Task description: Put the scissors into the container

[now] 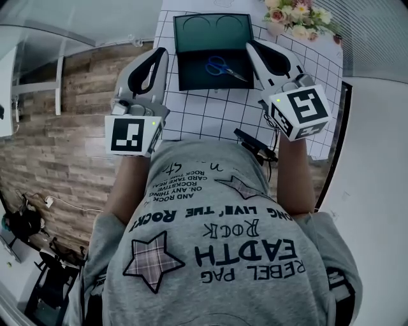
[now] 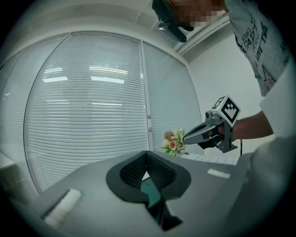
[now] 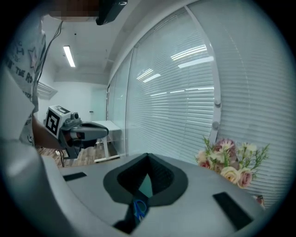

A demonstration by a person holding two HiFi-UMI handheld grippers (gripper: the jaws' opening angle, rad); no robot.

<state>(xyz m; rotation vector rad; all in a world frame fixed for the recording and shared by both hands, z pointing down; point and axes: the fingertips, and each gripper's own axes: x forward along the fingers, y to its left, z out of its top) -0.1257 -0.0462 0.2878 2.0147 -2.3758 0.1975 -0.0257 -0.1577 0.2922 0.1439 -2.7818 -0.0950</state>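
scissors (image 1: 224, 68) were seen inside the container (image 1: 191, 71), so job looked done; left claw (image 1: 160, 52) and right claw (image 1: 250, 44) were pressed together, empty

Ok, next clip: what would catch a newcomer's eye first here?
The blue-handled scissors lie inside the dark container at the far middle of the table. Either side of it, the left gripper and right gripper hover, both shut and empty. Flowers sit at the far right corner.
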